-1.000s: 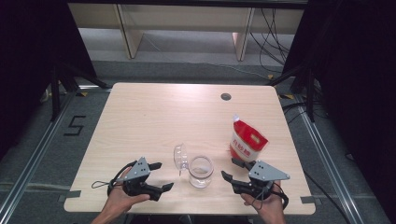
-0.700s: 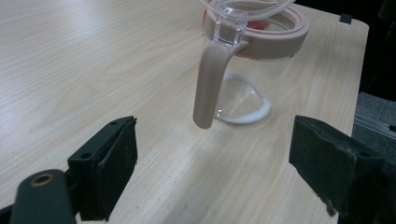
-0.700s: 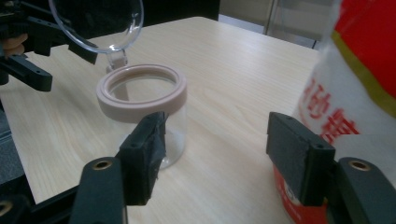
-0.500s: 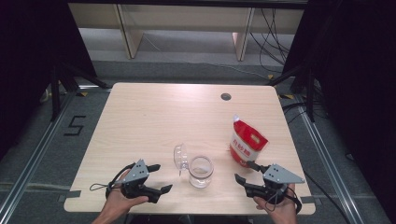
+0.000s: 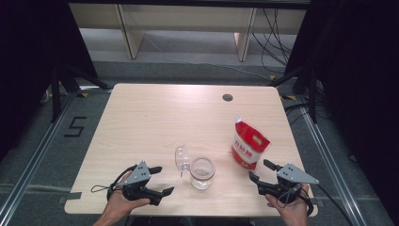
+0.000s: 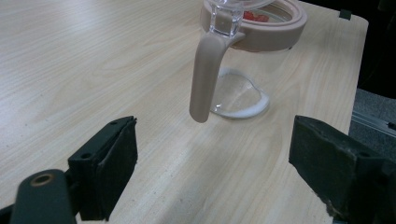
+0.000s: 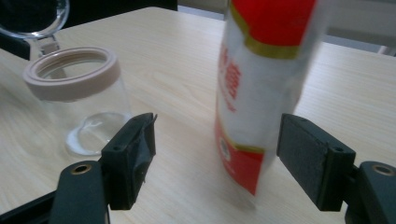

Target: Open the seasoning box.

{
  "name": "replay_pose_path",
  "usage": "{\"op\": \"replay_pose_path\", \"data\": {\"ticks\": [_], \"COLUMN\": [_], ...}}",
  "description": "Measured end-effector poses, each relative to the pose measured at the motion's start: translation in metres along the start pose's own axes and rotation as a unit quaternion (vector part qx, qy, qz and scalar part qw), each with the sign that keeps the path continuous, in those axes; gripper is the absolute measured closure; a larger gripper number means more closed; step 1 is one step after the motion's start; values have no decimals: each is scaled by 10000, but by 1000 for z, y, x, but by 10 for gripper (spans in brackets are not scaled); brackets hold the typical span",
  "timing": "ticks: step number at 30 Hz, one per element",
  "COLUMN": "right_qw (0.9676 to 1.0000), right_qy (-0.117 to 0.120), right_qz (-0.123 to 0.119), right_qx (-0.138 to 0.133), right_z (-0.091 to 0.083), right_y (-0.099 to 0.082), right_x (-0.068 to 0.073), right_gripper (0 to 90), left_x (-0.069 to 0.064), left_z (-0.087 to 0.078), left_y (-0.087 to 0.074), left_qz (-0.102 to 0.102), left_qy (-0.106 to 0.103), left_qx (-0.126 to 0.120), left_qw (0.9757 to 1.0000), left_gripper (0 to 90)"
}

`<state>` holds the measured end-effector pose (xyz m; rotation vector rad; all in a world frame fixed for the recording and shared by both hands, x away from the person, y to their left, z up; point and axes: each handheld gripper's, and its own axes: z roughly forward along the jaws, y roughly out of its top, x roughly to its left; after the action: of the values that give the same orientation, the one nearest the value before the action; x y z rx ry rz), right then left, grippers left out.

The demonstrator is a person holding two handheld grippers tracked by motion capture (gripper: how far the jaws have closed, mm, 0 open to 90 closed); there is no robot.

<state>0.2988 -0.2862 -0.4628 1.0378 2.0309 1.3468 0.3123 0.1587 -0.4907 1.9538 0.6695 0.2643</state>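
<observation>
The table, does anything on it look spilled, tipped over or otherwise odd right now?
Nothing stands out. The glass jar stands upright with its hinged lid flipped open, apparently empty. The red and white pouch stands upright beside it, leaning slightly. Nothing looks spilled on the table.

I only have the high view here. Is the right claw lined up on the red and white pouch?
Observer: Yes. In the right gripper view the pouch stands upright just ahead of the right claw, in line with its gap. Its jaws have just been opening, and nothing is between the pads.
Operator: And the jar, anything in it?
Observer: The jar looks empty, and it has a beige collar round its mouth.
Operator: What faces the left claw?
Observer: A beige latch hangs down the jar's side, towards the left claw, whose jaws stand open and hold nothing.
</observation>
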Motion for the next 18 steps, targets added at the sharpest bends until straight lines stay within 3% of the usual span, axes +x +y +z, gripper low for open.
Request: {"op": "replay_pose_path", "data": {"ticks": [5,9,11,13,17,18], "right_qw": [9998,10000,9996,9999,9999,9997], "right_qy": [-53,-30,-94,-97,-111,-118], "right_qz": [172,69,255,123,112,214], "right_qx": [43,3,85,4,-15,-1], "right_z": [1,4,3,6,11,12], "right_y": [-2,-3,-3,-4,-5,-6], "right_x": [-3,-7,-5,-8,-14,-13], "right_gripper": [286,279,267,252,229,225], "left_x": [0,-1,0,0,0,0], "left_z": [0,1,2,3,4,4], "left_y": [1,0,-1,-1,-1,-1], "left_qz": [-7,-21,21,15,38,23], "left_qy": [-34,-72,-58,-44,-34,-61], "left_qx": [-49,-15,0,16,79,57], "left_qw": [10000,10000,10000,10000,10000,10000], "left_gripper": [151,151,151,151,151,151]}}
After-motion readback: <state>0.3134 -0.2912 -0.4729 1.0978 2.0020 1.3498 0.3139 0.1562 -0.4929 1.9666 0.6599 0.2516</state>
